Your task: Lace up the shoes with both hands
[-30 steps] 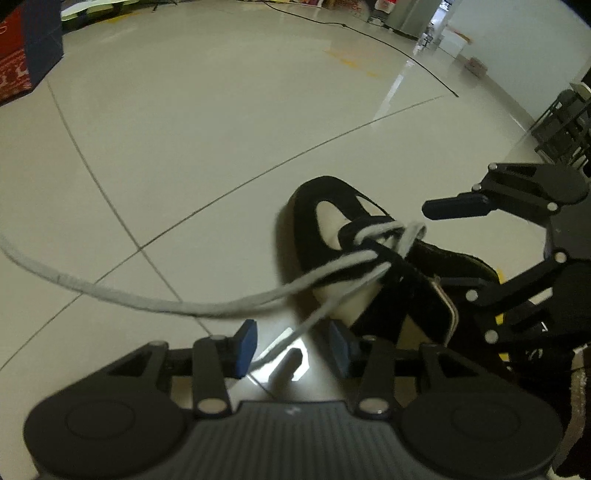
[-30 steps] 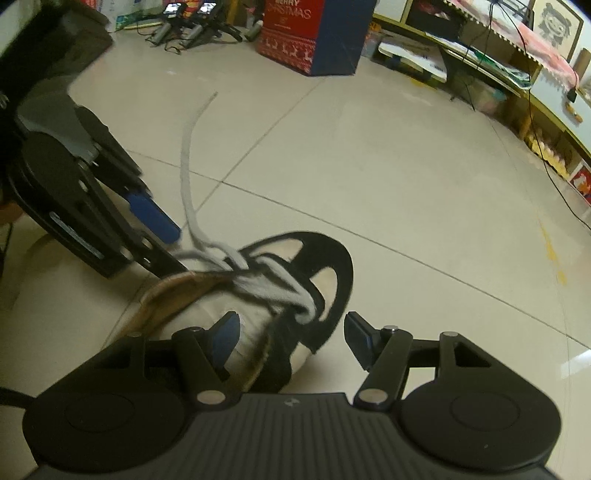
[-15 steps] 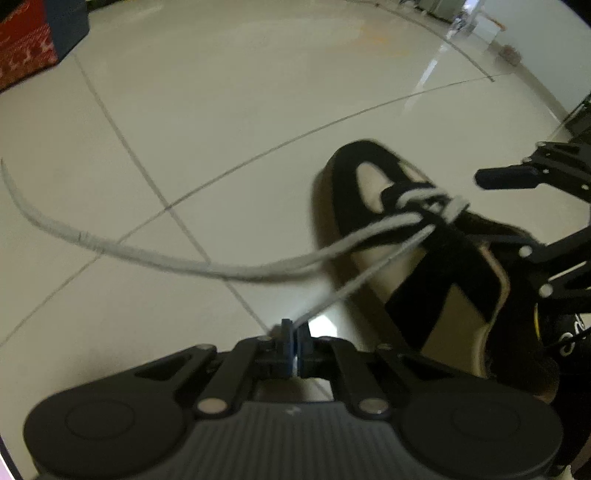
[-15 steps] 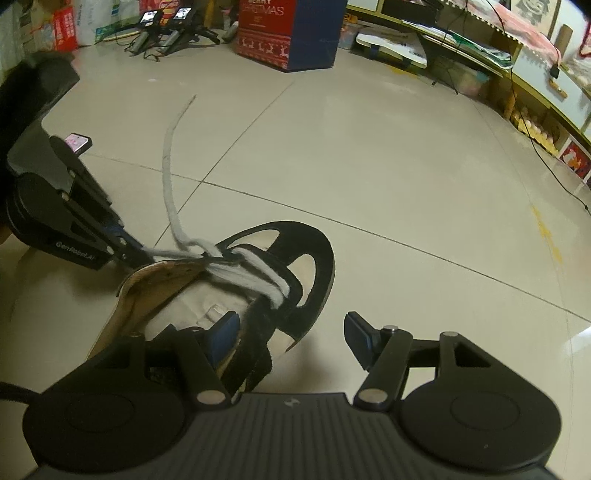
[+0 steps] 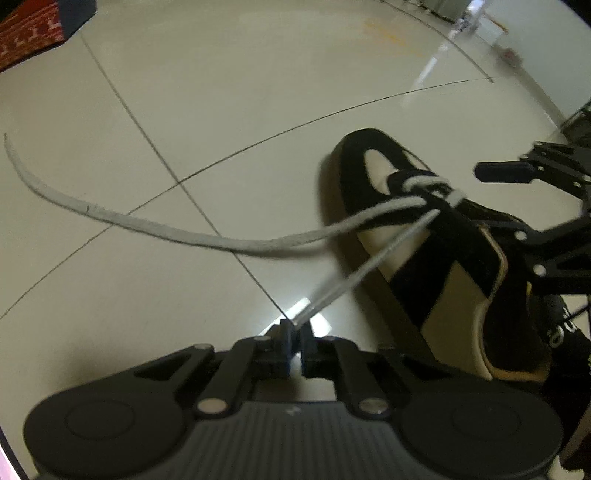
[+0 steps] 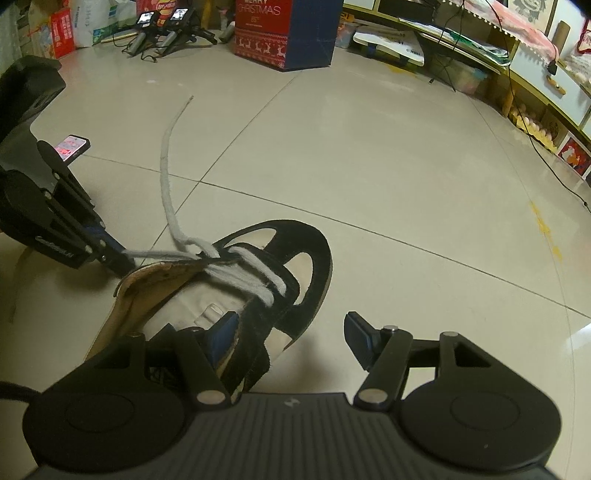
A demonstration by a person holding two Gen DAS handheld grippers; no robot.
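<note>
The left gripper (image 5: 294,341) is pinching the thin end of the white lace (image 5: 369,266), its jaws nearly together and just easing apart, with the strand still between the pads. From there the lace is running taut toward two o'clock in the left wrist view, up to the crossed rows on the black-and-cream shoe (image 5: 424,258). The other lace end (image 5: 147,225) is trailing loose over the tiled floor (image 5: 221,110) toward nine o'clock, free of either gripper.

The right gripper (image 6: 291,336) is standing wide and holding nothing. In the right wrist view its left finger (image 6: 221,332) is sitting over the shoe's tongue, though I cannot tell whether it is touching it, while the right finger (image 6: 360,338) is hanging over bare floor at three o'clock of the shoe. The shoe is lying just ahead of this gripper, toe pointing to about one o'clock. A red gift box (image 6: 284,33) is standing well apart at twelve o'clock.

The step in hand appears to be drawing one lace end tight after threading the lower eyelets. Next, the held end is likely needing to be guided into the next open eyelet, which is calling for a firm pinch close to the tip and the right gripper steadying the shoe's upper.
</note>
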